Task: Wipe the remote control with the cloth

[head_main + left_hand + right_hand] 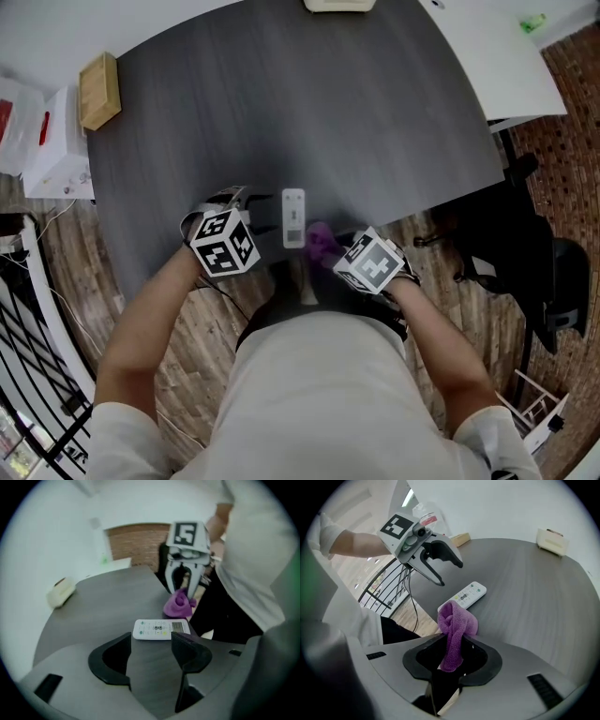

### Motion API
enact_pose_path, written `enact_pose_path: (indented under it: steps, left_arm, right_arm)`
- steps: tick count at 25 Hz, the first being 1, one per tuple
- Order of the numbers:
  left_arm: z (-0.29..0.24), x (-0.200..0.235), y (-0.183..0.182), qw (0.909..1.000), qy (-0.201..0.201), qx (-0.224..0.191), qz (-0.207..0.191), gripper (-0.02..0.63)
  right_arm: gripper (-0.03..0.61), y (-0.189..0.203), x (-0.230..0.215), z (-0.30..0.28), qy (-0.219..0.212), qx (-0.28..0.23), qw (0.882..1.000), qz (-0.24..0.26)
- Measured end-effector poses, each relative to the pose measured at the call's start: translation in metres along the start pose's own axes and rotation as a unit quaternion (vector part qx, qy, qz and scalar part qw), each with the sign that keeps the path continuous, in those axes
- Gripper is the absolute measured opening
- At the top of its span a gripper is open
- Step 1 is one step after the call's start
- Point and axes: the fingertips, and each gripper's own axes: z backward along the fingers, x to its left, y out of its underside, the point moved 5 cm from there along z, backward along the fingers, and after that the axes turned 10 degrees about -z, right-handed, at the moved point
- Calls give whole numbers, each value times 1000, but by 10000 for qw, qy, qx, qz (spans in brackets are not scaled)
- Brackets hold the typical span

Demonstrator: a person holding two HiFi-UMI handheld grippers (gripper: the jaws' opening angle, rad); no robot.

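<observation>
Dark grey table (328,112) over wood-plank floor, person standing at its near edge w/ both grippers low over that edge. Right gripper (452,654): jaws clamped on purple cloth (454,625), which hangs down btwn them & bunches up just past the tips. Left gripper (151,641): jaws apart, nothing btwn them but bare tabletop. Remote control (293,217) lies flat on the table btwn the two grippers, buttons up. Its long axis runs straight away from the person, so it sits crosswise just past left gripper's tips, & just ahead of right gripper's cloth, slanting away. Cloth is just beside remote's near end; can't tell if touching. Judgement: right gripper is the nearer one for the wipe. A short push fwd along its own jaws puts cloth on the remote, then stroke along the long axis. Left gripper prob needs to steady the remote's side so it doesn't slide. Further out from both: wooden block (98,89) far left, cream box (339,4) at table's far edge, white table (497,56) beyond-right
</observation>
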Motion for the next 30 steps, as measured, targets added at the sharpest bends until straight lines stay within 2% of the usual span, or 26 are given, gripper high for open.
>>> enact_pose_path:
  steps: [1,2,5,7,8,9,10,11,12,15,17,19,21,23,26,30]
  left_arm:
    - [-5,0,-4,9972,191,216,-691,254]
    - [-11,-2,-7,9892,388,430,-1349,269]
    - [-30,-8,-14,9481,886,892,-2920,282]
    - [-41,-13,-16,9209,1123,1065,-3577,284]
    - [-46,-15,-17,9117,1218,1121,-3761,284]
    - [-51,-18,-17,9071,1297,1162,-3831,284]
    - [-55,-19,-18,9081,1350,1189,-3781,282]
    - [-58,-20,-19,9146,1361,1199,-3613,282]
    - [-60,-20,-20,9255,1322,1195,-3342,282]
    - [-58,-18,-20,9627,996,1256,-2179,282]
    - [-56,-18,-16,9781,700,1366,-1405,282]
    - [-52,-18,-11,9873,391,1423,-590,281]
    - [-48,-17,-5,9898,119,1398,261,277]
    - [-45,-17,-3,9869,-89,1357,871,273]
    - [-40,-20,1,9815,-255,1345,1336,272]
    - [-29,-31,10,9747,-230,1211,1867,250]
  right_arm:
    - [102,-1,-1,1,5,-15,10000,-49]
    - [102,-1,-1,2,10,-22,9999,-97]
    - [103,-2,-4,3,45,-51,9998,-205]
    - [102,-2,-4,3,39,-67,9997,-238]
    - [102,-2,-3,3,17,-64,9997,-247]
    - [103,-1,-1,3,-20,-55,9997,-251]
    - [103,-1,1,4,-74,-41,9996,-253]
    - [103,1,5,5,-138,-26,9996,-256]
    - [102,2,8,6,-203,-14,9994,-263]
    - [102,6,16,7,-324,7,9990,-306]
    - [103,6,18,7,-323,41,9989,-341]
    - [103,6,19,9,-331,73,9985,-419]
    - [102,3,22,10,-410,46,9977,-544]
    - [102,-2,23,6,-432,-27,9970,-640]
    - [103,-16,16,0,-241,-88,9979,-587]
    - [102,-37,-4,3,140,-273,9980,-559]
